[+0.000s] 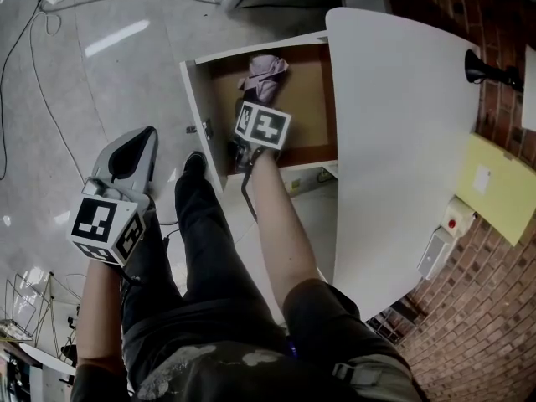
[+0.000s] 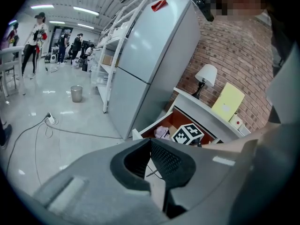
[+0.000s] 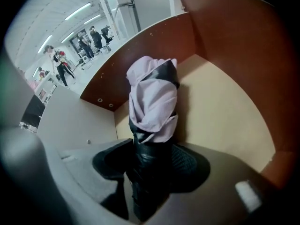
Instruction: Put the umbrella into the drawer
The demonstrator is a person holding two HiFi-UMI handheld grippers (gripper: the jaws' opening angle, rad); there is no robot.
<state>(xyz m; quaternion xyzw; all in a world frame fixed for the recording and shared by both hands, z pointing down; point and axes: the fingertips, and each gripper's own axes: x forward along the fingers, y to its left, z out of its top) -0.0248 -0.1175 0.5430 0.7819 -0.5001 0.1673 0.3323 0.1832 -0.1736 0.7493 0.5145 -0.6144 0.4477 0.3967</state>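
The white drawer (image 1: 194, 99) stands pulled out, its brown bottom showing. The folded lilac umbrella (image 1: 266, 72) lies inside it, canopy end toward the far wall. My right gripper (image 1: 248, 152) reaches steeply down into the drawer. In the right gripper view, my right gripper (image 3: 150, 168) is shut on the black lower end of the umbrella (image 3: 152, 102), which leans on the drawer floor (image 3: 225, 121). My left gripper (image 1: 147, 137) hangs over the floor left of the drawer, shut and empty. The left gripper view shows my left gripper (image 2: 151, 142) with the drawer (image 2: 174, 121) beyond it.
A white cabinet top (image 1: 402, 141) carries a black lamp (image 1: 490, 69) and a yellow pad (image 1: 494, 182) by the brick wall. The person's legs and a shoe (image 1: 194, 164) stand at the drawer front. A cable (image 1: 33, 65) crosses the floor. A grey fridge (image 2: 150, 55) stands behind.
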